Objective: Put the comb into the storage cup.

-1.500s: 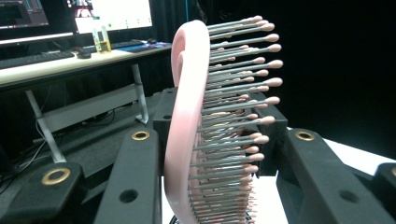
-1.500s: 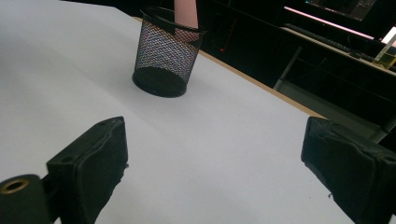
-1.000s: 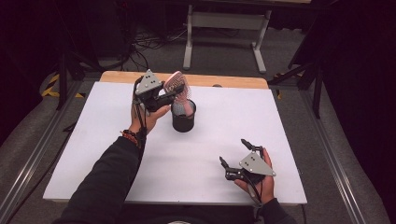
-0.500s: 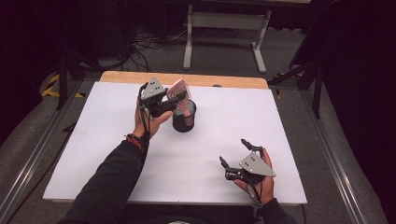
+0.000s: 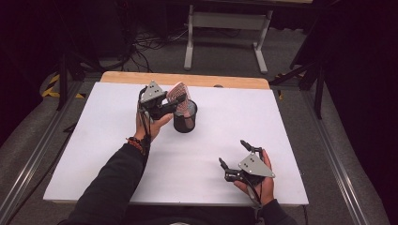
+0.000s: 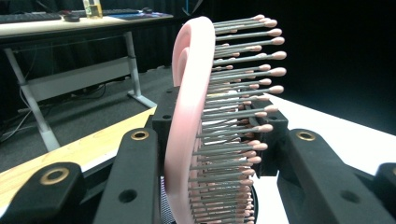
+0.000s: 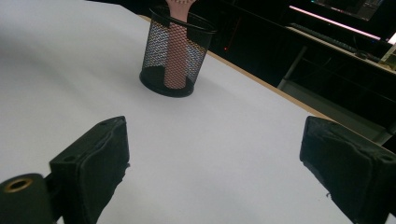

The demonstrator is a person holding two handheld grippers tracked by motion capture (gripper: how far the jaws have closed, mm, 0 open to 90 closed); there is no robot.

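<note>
Pink hairbrush clamped at the head between the two black jaws of the left gripper, back against one pad, bristle side toward the other. Handle dropped into a black mesh cup standing upright on the white table, toward the far edge and left of centre. Brush head sticking out above the rim, tilted a little away from the hand. Lower end of the brush cut off at the bottom of the left gripper view, with the cup's rim barely visible behind the bristles; handle seen through the mesh in the right gripper view, reaching down to what looks like the cup's floor, though contact there hard to confirm. Top of the brush head cropped off by the upper edge in that view. In the high view, bristles too small to make out, and the gripper's grey plate covering most of the jaws.

Left hand wrapped round the gripper just beside the cup, on its left, sleeve and beaded wristband trailing back toward the near edge.

Right gripper well apart from the cup, near the front right of the table, held low in the right hand. Jaws spread wide, nothing between them but bare table surface. Wooden strip of tabletop showing along the far edge beyond the white sheet.
</note>
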